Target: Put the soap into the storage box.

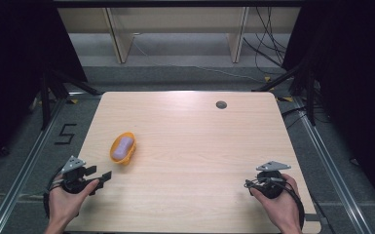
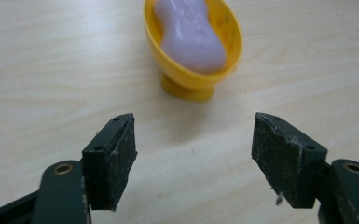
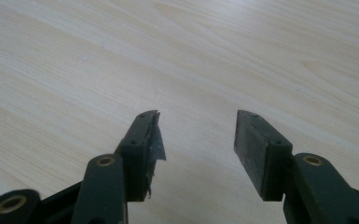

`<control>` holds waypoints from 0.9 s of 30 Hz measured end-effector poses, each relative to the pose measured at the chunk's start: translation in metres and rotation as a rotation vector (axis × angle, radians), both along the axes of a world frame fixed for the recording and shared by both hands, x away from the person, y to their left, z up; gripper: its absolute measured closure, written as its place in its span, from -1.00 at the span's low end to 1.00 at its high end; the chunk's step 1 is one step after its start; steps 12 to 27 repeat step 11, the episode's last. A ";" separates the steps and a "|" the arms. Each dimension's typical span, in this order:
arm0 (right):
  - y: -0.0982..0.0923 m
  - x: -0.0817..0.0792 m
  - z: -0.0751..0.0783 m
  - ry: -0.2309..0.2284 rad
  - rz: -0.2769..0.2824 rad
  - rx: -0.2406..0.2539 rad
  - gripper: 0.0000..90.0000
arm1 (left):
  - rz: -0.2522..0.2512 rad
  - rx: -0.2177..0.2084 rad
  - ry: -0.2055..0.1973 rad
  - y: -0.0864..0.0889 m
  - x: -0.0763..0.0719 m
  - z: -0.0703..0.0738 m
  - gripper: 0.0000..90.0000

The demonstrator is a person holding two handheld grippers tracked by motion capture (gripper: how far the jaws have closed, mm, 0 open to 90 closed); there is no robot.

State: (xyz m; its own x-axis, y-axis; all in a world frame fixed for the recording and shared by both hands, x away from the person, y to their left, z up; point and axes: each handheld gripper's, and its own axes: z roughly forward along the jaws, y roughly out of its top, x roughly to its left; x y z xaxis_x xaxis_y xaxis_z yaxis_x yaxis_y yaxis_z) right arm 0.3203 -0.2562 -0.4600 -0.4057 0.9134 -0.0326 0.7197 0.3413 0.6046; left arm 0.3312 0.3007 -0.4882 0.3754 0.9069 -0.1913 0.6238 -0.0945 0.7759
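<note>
Leftmost, a black figure 5 [image 1: 67, 133] is showing on the floor beside the bench [image 1: 190, 146]. Nearby, the left gripper [image 1: 101, 176] is hovering with jaws spread apart, pointing at a yellow dish [image 2: 192, 70] holding a lilac soap bar [image 2: 189, 35]; raised lettering on the soap is too blurred to read. Farther right, the right gripper [image 1: 251, 184] is resting over bare wood, its jaws apart too.

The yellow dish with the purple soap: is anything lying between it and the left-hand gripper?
No. In the left gripper view, only bare wooden table lies between the open left gripper and the yellow dish holding the soap.
</note>
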 end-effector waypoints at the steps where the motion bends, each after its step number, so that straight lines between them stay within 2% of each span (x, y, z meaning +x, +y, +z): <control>1: 0.000 0.000 0.000 -0.004 0.008 -0.001 0.09 | -0.002 0.001 -0.009 -0.001 -0.001 -0.002 -0.34; 5: 0.000 0.000 0.001 -0.020 0.016 -0.008 0.07 | -0.002 0.001 -0.019 -0.001 0.001 -0.002 -0.35; 6: -0.002 0.001 0.001 -0.037 0.026 -0.011 0.07 | -0.008 0.001 -0.016 -0.001 0.001 -0.002 -0.35; 7: -0.001 0.000 0.002 -0.025 0.017 -0.005 0.07 | -0.021 0.001 -0.015 -0.001 0.002 -0.003 -0.35; 11: -0.004 0.000 0.002 -0.035 0.004 -0.013 0.04 | -0.031 0.003 -0.012 -0.001 0.002 -0.004 -0.36; 27: -0.004 0.000 0.002 -0.035 0.004 -0.013 0.04 | -0.031 0.003 -0.012 -0.001 0.002 -0.004 -0.36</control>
